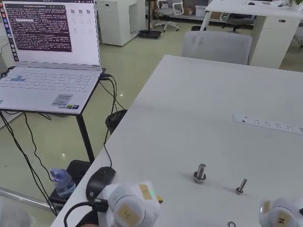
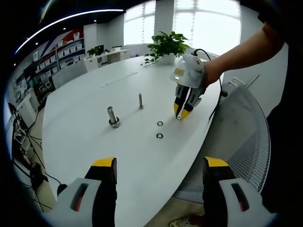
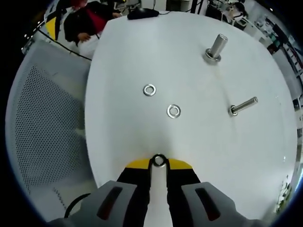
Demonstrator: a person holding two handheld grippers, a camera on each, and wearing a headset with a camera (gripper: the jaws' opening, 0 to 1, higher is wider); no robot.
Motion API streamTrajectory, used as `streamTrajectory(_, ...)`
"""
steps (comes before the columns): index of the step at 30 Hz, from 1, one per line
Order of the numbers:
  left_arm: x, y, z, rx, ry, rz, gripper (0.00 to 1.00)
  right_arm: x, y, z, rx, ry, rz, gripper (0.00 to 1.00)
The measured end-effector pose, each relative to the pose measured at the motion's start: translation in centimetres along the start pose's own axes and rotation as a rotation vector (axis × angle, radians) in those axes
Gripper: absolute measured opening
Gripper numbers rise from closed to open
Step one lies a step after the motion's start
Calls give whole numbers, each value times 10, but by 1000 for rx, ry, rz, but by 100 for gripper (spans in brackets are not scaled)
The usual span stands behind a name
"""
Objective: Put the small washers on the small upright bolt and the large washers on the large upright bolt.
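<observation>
Right gripper (image 3: 159, 169): jaws closed on a washer (image 3: 159, 160), pinched by its edge at the tips, above the counter (image 3: 123, 56) near its front edge; size of that washer cannot be told from here. Left gripper (image 2: 160, 164): jaws apart, nothing between, low at the counter's edge. Two loose washers (image 3: 173, 111) lie flat, just beside each other, between the right gripper and the bolts. Large bolt (image 3: 215, 47) and small bolt (image 3: 244, 105) both upright, well apart from the washers. Risks: thin edge grip, so the washer may pivot or slip out in transit; wrong bolt if size is misread; off-centre lowering could catch on the bolt tip or tip the slim small bolt over.
</observation>
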State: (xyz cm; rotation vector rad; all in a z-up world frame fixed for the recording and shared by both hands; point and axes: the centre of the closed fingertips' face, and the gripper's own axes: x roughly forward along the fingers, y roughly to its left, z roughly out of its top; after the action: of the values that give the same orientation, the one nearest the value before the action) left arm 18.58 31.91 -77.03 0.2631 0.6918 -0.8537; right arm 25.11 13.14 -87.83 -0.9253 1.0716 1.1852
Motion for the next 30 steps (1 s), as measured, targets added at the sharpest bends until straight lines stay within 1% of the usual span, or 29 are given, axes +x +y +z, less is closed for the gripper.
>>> streamTrajectory(2, 0, -1, 1, 1, -2, 1, 73, 0, 3, 2, 8, -13, 11, 12)
streamTrajectory(4, 1, -1, 2, -1, -2, 0, 74, 0, 5, 3, 7, -13, 15, 12)
streamTrajectory(6, 2, -1, 4, -10, -14, -2, 75, -4, 4, 6, 5, -16, 12, 12)
streamTrajectory(8, 2, -1, 6, -13, -23, -1, 76, -6, 4, 8, 16, -19, 20, 12)
streamTrajectory(10, 3, -1, 6, -9, -19, -1, 76, -8, 0, 9, 21, -21, 20, 12)
streamTrajectory(12, 4, -1, 6, -8, -18, -2, 76, -11, -4, 8, 24, -16, 20, 12)
streamTrajectory(17, 4, 0, 6, -8, -17, 1, 76, -23, -17, 9, 35, -19, 7, 12)
streamTrajectory(20, 4, 1, 4, -7, -11, 1, 76, -29, -23, 10, 42, -23, 0, 12)
streamTrajectory(21, 4, 1, 4, -7, -10, 1, 76, -33, -27, 11, 42, -27, -8, 12)
streamTrajectory(23, 4, 2, 4, -6, -8, 3, 76, -37, -31, 14, 45, -29, -8, 12)
streamTrajectory(28, 4, 3, 4, -7, -5, 7, 75, -45, -46, 20, 44, -33, -17, 12)
streamTrajectory(30, 4, 4, 5, -6, -4, 9, 75, -50, -53, 24, 50, -44, -25, 12)
